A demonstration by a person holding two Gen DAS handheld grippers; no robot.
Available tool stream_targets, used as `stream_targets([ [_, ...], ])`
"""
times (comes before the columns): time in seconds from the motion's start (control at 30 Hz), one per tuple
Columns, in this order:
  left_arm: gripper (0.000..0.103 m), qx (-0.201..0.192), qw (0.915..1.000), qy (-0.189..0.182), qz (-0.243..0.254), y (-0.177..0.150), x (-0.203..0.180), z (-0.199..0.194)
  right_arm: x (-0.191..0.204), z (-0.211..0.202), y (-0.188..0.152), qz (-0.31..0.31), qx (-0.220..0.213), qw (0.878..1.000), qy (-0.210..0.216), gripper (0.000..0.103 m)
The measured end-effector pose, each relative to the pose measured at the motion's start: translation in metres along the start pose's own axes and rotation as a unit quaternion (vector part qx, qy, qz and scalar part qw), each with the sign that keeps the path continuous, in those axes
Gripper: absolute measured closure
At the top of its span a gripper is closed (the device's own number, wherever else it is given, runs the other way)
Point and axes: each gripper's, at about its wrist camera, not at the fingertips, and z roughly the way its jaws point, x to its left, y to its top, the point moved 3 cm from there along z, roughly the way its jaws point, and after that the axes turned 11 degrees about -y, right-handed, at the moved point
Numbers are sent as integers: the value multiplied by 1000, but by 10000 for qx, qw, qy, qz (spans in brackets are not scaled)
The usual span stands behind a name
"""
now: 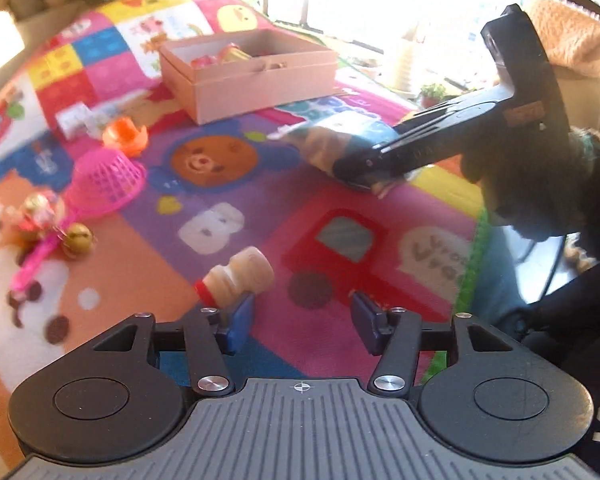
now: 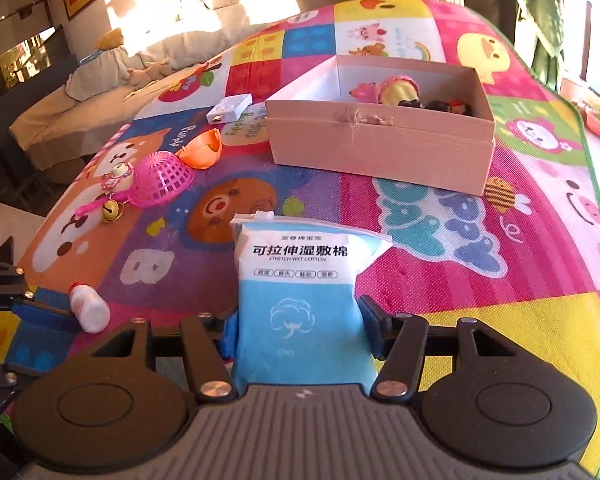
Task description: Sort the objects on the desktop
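Right claw (image 2: pixel 300 328) grips the cotton pack (image 2: pixel 300 280); left claw (image 1: pixel 303 322) gapes empty

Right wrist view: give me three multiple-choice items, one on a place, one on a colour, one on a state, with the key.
1. Where is the orange shell?
A) on the mat, left of the cardboard box
B) inside that box
C) on the floor

2. What colour is the overturned basket?
A) green
B) pink
C) white

3. What is the right tool doing?
A) open, empty
B) shut on the cotton pack
C) shut on a spoon

Key:
1 A, it lies on the mat off the box's left end.
2 B, its mesh is bright pink.
3 B, both pads press the pack's sides.
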Motion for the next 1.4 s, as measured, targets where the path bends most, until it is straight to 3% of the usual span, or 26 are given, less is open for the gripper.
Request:
stream_targets([
  [0.07,25,3,9986,531,59,1,-1,0,3,-1,-2,-90,-48,9999,-69,45],
  [0.1,23,-7,9973,739,18,1,-1,-1,4,-2,-3,-133,-66,9998,-95,45],
  [0.23,18,-115,9939,1025,-384,2,3,-7,8,-2,-3,-229,-92,9996,-145,45],
  [0.3,14,-239,9922,1187,-310,3,5,-9,8,-3,-4,-224,-94,9996,-111,45],
  [0.4,10,-260,9927,1178,15,6,12,-5,9,-4,-5,-262,-111,9996,-69,45],
  [0.53,11,-220,9965,792,166,9,25,1,8,-5,-7,-237,-136,9996,-36,45],
  [0.63,13,-246,9984,472,181,11,32,6,8,-6,-9,-214,-168,9996,-35,45],
  [0.77,29,-161,9997,144,65,8,39,16,8,-6,-10,-231,-197,9995,-27,44],
  [1.0,61,-121,9990,429,-81,3,30,6,7,-11,-13,-187,-189,9996,-28,49],
  [1.23,61,-395,9978,501,202,19,11,0,10,-24,-15,-399,-149,9990,136,51],
  [1.4,61,-615,9950,616,499,43,0,-8,-1,-50,-7,-336,-445,9984,79,52],
])
